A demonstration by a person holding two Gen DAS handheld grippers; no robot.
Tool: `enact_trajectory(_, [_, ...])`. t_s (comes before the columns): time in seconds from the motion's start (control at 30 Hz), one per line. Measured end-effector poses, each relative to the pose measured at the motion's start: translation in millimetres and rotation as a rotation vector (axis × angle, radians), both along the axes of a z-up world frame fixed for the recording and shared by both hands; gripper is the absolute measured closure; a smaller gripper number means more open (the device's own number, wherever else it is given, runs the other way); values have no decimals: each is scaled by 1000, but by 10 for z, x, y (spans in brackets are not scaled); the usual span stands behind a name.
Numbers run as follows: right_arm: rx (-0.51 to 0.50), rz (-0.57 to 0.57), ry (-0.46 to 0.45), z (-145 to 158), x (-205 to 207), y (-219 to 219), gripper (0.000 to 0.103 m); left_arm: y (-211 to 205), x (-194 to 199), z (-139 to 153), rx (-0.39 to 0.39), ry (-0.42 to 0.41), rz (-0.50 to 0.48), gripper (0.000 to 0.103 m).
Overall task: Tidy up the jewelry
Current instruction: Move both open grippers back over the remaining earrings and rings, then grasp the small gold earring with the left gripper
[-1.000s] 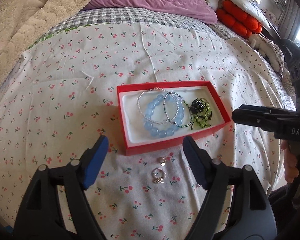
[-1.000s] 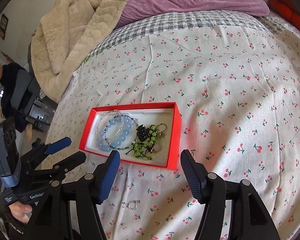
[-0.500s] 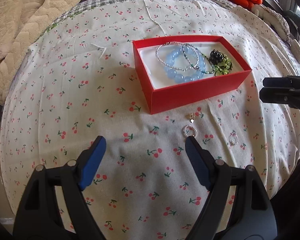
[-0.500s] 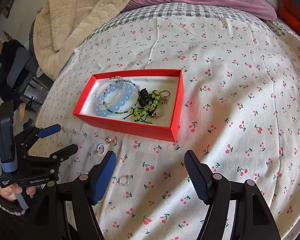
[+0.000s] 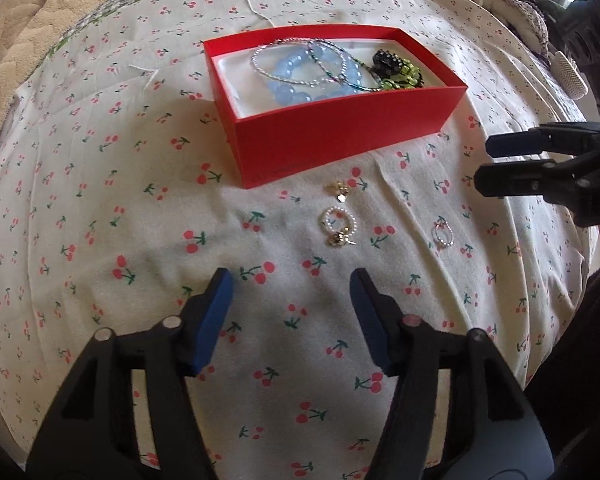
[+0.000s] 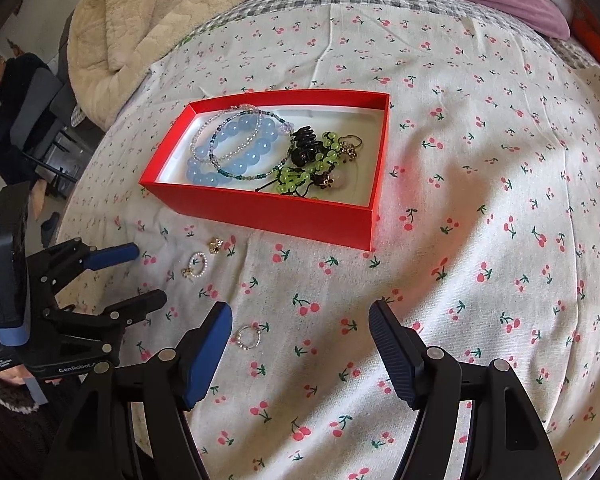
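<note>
Left wrist view: left gripper (image 5: 290,282), jaws closing with nothing between them, is held over bare cherry-print sheet (image 5: 100,200); pearl ring (image 5: 339,220) lies ahead, near the red box (image 5: 340,140).

Right wrist view: right gripper (image 6: 300,320) is seen released; small ring (image 6: 248,337) lies just beside its left finger, sheet bare to the right.

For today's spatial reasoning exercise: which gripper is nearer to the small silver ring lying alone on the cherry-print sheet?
Right. The right gripper hovers almost over the silver ring, which lies beside its left finger. The left gripper, jaws closing on nothing, sits farther off, nearer the pearl ring.
</note>
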State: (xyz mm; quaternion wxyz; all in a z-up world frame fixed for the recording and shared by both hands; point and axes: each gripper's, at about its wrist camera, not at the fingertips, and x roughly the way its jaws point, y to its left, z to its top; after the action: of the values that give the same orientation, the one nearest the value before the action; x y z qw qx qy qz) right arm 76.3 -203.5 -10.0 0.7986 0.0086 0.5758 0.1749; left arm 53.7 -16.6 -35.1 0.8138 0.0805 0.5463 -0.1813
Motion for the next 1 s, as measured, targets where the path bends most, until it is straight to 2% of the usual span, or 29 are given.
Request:
enact_trajectory(0.03, [0, -1, 3, -11, 6, 3, 31, -33, -4, -13, -4, 0, -14, 52])
enact_trajectory(0.23, [-2, 13, 18, -83, 40, 42, 31, -200, 17, -48, -44, -6, -87, 67])
enact_trajectory(0.37, [-8, 29, 27, -121, 57, 99, 31, -272, 52, -75, -30, -11, -109, 74])
enact_trajectory(0.47, [-13, 37, 28, -133, 68, 123, 31, -290, 78, -79, -25, -15, -113, 84])
enact_trajectory(0.53, [-12, 39, 30, -140, 73, 127, 31, -294, 85, -82, -23, -12, -120, 94])
enact_trajectory(0.73, [-1, 36, 37, -148, 99, 171, 31, -253, 62, -42, -22, 9, -112, 96])
enact_trajectory(1.0, [38, 37, 48, -194, 160, 377, 31, 1, 11, 21, 8, 26, -38, 96])
